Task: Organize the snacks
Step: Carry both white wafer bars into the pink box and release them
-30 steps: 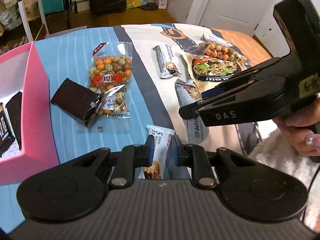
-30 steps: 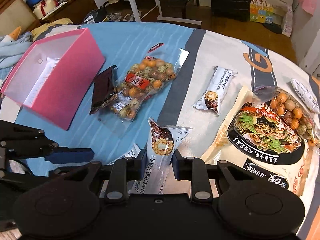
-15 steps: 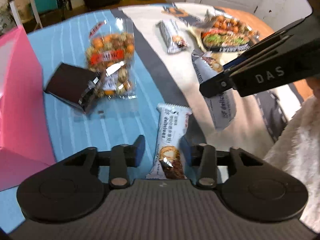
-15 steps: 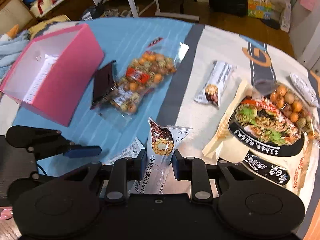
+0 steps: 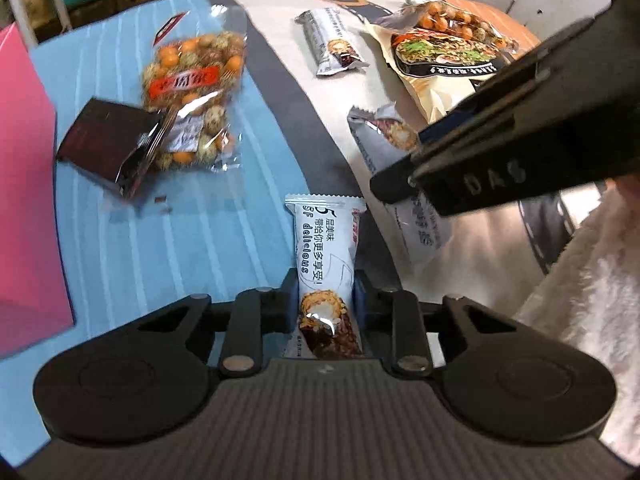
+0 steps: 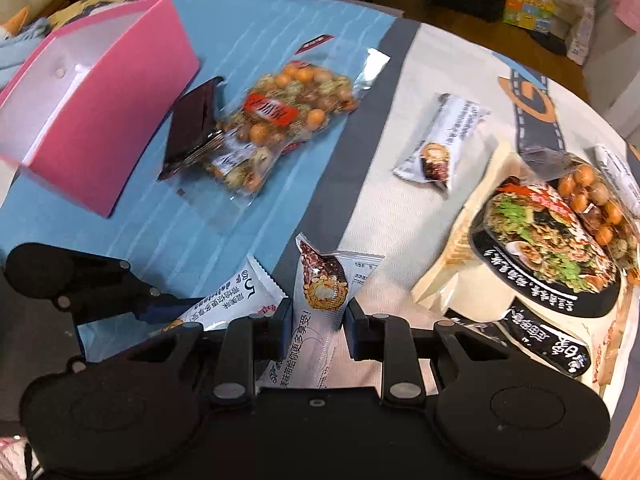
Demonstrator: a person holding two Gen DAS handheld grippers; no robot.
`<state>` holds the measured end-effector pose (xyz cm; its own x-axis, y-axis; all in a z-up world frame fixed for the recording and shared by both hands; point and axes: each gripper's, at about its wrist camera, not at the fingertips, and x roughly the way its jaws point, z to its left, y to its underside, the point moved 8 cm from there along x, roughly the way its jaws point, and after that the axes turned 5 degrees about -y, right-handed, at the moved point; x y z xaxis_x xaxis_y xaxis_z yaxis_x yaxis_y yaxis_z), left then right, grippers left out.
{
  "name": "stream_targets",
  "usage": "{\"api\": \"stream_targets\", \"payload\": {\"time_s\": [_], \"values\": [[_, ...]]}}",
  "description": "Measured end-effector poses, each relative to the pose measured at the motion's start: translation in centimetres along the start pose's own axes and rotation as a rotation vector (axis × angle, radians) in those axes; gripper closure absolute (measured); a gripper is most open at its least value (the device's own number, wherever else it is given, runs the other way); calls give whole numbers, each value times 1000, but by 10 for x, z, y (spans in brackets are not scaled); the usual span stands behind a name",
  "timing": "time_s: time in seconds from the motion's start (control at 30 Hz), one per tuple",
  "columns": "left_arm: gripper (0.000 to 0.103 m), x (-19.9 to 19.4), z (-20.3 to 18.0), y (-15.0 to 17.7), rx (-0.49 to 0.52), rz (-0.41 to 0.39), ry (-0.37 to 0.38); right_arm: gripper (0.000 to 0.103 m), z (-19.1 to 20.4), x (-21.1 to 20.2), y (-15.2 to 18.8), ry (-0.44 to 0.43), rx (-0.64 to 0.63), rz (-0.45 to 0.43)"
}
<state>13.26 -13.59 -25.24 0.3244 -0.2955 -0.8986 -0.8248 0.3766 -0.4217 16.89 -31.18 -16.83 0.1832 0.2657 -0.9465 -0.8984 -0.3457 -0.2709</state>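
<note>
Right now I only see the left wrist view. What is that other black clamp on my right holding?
Observer: The right gripper is shut on a second snack bar, whose top end sticks up between the fingers.
Operator: And the pink thing at my left edge?
Observer: That is a pink box, open at the top, with pale inner walls.
Operator: Anything hidden at the far right?
Observer: A white packet lies beyond the nut bag that rests on the noodle bag.
</note>
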Motion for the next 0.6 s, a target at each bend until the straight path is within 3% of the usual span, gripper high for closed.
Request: {"api": "stream_targets", "payload": {"time_s": [0.23, 0.6], "values": [[79, -14, 4, 8, -42, 15, -31, 73, 3, -2, 1, 18, -22, -7], [79, -51, 3, 33, -71, 23, -49, 73, 16, -19, 1, -36, -47, -46]]}}
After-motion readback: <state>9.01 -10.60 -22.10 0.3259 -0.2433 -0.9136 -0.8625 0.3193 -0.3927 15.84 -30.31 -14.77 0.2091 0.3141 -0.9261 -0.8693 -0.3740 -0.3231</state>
